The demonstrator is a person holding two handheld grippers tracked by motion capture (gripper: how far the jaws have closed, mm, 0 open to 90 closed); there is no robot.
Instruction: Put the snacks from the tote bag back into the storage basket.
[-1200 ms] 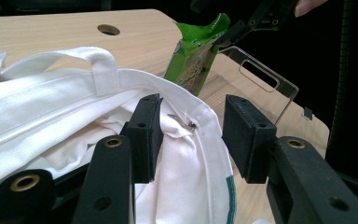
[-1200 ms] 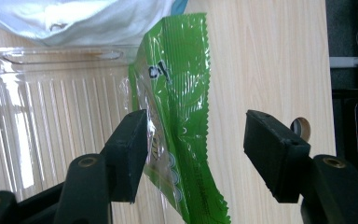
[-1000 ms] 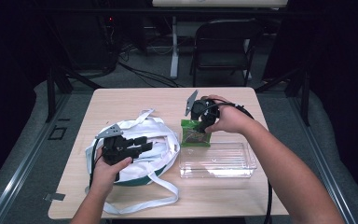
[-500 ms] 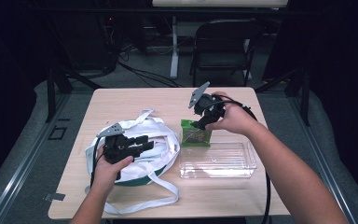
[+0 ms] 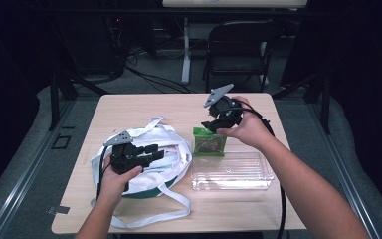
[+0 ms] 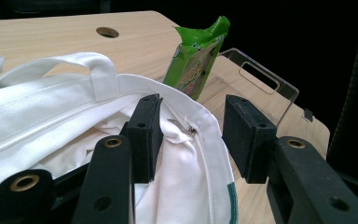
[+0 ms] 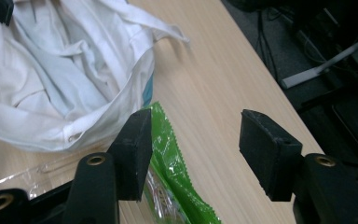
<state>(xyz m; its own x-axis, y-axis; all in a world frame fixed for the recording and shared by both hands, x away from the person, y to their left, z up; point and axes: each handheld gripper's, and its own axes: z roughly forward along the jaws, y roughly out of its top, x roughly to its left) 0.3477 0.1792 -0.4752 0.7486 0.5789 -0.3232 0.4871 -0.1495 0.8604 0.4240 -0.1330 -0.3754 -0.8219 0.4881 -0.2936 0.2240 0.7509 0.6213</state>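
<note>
A white tote bag [image 5: 166, 149] lies on the left half of the table. My left gripper [image 5: 154, 150] rests over it, jaws open astride the bag's rim [image 6: 200, 126]. The left pad touches the cloth, the right pad [image 6: 247, 135] stands off it, and a small zipper pull sits in between. A green snack packet [image 5: 209, 142] stands on edge against a clear plastic tray [image 5: 231, 172]. My right gripper [image 5: 210, 125] hovers just above and behind the packet, open. Its jaws have just been closing a little, with nothing between them. In the right gripper view [image 7: 193, 149] the packet [image 7: 168, 154] lies below the left jaw.
The wooden table [image 5: 144, 107] has bare surface behind the bag and packet, and a cable hole [image 6: 107, 31] near its far edge. A folding chair [image 5: 238, 50] and cables stand on the floor beyond. The bag's long straps [image 5: 149, 216] trail toward the front edge.
My right gripper has lifted up and back from the green packet, which stays standing against the tray. The left gripper and the bag have not moved.
</note>
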